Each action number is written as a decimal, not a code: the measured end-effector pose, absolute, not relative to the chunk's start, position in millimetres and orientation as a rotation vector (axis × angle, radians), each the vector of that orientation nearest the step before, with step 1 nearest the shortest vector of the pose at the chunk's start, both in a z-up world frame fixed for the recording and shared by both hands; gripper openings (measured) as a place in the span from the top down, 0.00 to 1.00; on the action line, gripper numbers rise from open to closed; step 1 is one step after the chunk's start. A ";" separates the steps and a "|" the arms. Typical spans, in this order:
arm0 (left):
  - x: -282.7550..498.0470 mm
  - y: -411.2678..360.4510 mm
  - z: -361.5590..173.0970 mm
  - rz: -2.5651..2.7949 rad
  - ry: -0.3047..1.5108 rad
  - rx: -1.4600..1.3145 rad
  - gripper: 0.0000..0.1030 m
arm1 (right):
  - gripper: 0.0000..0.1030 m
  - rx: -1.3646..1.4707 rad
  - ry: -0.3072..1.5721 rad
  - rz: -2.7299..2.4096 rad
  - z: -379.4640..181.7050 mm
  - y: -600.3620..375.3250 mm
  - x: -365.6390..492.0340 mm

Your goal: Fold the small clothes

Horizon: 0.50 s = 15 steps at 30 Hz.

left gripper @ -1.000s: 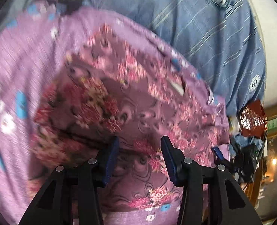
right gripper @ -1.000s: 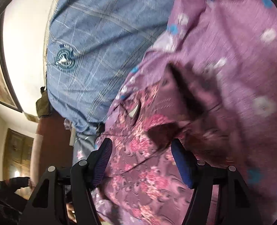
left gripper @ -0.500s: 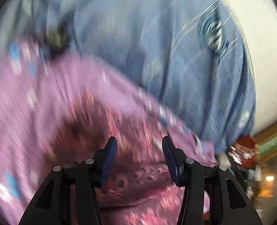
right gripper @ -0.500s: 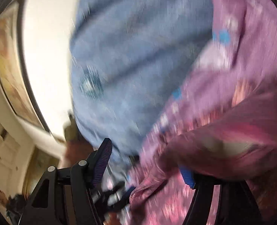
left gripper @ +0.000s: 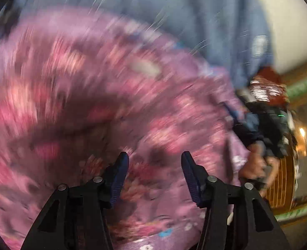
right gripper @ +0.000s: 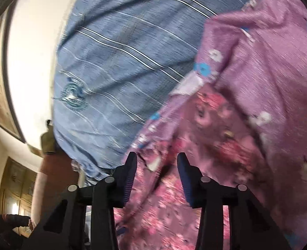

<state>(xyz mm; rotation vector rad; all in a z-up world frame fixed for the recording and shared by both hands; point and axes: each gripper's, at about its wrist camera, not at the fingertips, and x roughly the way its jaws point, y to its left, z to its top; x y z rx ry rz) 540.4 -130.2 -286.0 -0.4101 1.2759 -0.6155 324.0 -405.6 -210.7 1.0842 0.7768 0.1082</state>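
Note:
A dark purple garment with pink flowers (right gripper: 211,145) lies bunched on a lavender sheet with blue and white flowers (right gripper: 278,48). My right gripper (right gripper: 156,164) hovers at the garment's left edge. Its jaws are closing with a fold of the cloth between them, and a gap still shows at each pad. In the blurred left wrist view the same garment (left gripper: 111,104) fills the frame. My left gripper (left gripper: 154,162) is open just over it, with nothing pinched. A hand (left gripper: 255,166) on the other tool shows at the right edge.
A blue striped cloth with a round badge (right gripper: 120,66) lies beyond the lavender sheet, also in the left wrist view (left gripper: 205,16). A white wall (right gripper: 32,41) and wooden cupboards (right gripper: 18,187) are off to the left. A red-brown object (left gripper: 265,87) sits past the bed's right edge.
The left gripper swung quickly over the garment, so its view is now blurred. The right gripper's jaws narrowed from wide open, and the garment that hung over its right finger now lies lower, between them.

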 end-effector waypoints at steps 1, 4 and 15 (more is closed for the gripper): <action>546.7 -125.2 -292.5 -0.616 1.278 -0.464 0.52 | 0.63 1.088 0.796 0.097 -215.5 -404.4 323.3; 569.2 -102.4 -288.5 -0.582 1.234 -0.629 0.52 | 0.63 1.098 0.856 0.092 -228.8 -397.8 330.5; 628.0 -51.8 -244.6 -0.277 0.808 -0.595 0.54 | 0.62 0.943 0.924 0.108 -230.3 -367.0 344.6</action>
